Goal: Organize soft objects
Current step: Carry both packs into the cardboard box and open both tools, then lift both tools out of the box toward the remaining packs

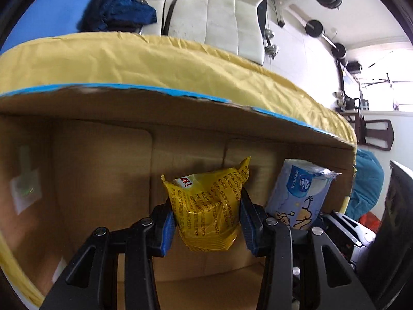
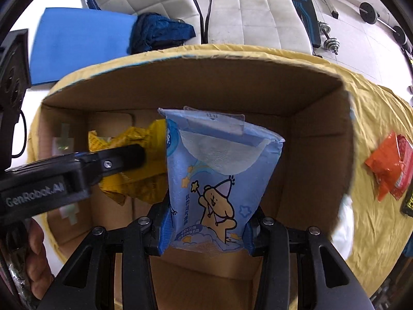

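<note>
The yellow snack bag [image 1: 209, 206] is pinched between the blue pads of the left hand-held gripper [image 1: 207, 226], held inside the open cardboard box [image 1: 103, 155]. Just to its right, the blue tissue pack [image 2: 216, 180] is clamped the same way in the right hand-held gripper [image 2: 206, 228], also within the box's mouth; whether the two packs touch cannot be told.

The left view shows only a slice of the tissue pack [image 1: 299, 193] at the edge of the snack bag. The right view shows the whole pack face with its cartoon bear, the left hand-held gripper [image 2: 129, 159] seen from the side across the snack bag [image 2: 134, 165], and the person's hand [image 2: 36, 255] low at the left. Only the right view shows an orange packet [image 2: 389, 165] lying outside the box on the yellow cloth [image 2: 374, 118].

The box sits on that cloth-covered bench [image 1: 155, 62]. Beyond it stand white padded chairs [image 2: 258, 18], a blue mat [image 2: 77, 46] with a dark blue garment [image 2: 160, 32], and dumbbells [image 2: 329, 40] on a white tiled floor [image 2: 353, 49].
</note>
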A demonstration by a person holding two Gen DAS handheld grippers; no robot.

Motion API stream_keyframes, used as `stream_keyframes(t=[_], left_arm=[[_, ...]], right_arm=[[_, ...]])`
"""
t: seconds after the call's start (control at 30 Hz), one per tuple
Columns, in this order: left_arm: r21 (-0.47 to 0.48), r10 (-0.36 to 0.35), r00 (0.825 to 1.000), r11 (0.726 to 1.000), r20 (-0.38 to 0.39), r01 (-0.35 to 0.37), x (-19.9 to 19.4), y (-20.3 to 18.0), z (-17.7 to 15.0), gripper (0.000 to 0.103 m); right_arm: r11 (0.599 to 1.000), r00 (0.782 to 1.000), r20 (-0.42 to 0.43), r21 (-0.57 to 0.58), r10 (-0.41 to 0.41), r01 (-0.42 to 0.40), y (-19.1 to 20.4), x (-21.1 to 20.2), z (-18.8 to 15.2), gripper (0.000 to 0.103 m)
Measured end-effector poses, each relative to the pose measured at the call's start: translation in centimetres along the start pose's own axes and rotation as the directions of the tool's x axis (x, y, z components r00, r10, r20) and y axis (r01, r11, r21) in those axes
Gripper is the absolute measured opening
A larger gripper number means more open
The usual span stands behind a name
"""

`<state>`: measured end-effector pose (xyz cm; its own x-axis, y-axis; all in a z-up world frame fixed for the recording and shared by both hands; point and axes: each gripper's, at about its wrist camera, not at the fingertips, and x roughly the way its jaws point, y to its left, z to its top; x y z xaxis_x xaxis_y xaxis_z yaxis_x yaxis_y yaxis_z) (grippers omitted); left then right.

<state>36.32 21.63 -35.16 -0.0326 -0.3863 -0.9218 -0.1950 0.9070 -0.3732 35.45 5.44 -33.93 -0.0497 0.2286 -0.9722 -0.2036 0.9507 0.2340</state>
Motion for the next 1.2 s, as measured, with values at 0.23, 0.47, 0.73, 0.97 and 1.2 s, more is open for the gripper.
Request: stream_keyframes(t=[0.23,0.47,0.73,0.97,1.2], left_arm=[[-0.002,0.003,0.999,1.000,-0.032,-0.003,2.2,1.1,1.0,0.041],[-0.007,0.011,0.999,1.000,-0.040,-0.011,1.5,0.7,1.0,0.043],[-0.018,0.067,0.998,0.998,-0.021,-0.068,0.1,0.3,0.4,0.051],[-0.003,0.128,0.991,0.992,0.039,-0.128,-2.6,-0.4,-1.5,0.056],[0.003,0.215,0.963,0.976,0.160,-0.218,-6.2,-0.7,-4.8,0.071]], right_arm=[[0.999,0.999,-0.029,-0.012,-0.041,0.041,0.0,2.7,1.0,0.049],[0.999,0.999,-0.035,-0.031,-0.035,0.034,-0.2,3.6,1.2,0.058],[0.999,0.999,-0.039,-0.027,-0.032,0.031,0.1,2.8,1.2,0.064],[0.998,0.999,-0.008,-0.033,-0.045,0.045,0.6,0.4,-0.4,0.069],[0.994,0.994,0.034,-0.030,-0.108,0.109,1.1,-1.9,-2.3,0.078]])
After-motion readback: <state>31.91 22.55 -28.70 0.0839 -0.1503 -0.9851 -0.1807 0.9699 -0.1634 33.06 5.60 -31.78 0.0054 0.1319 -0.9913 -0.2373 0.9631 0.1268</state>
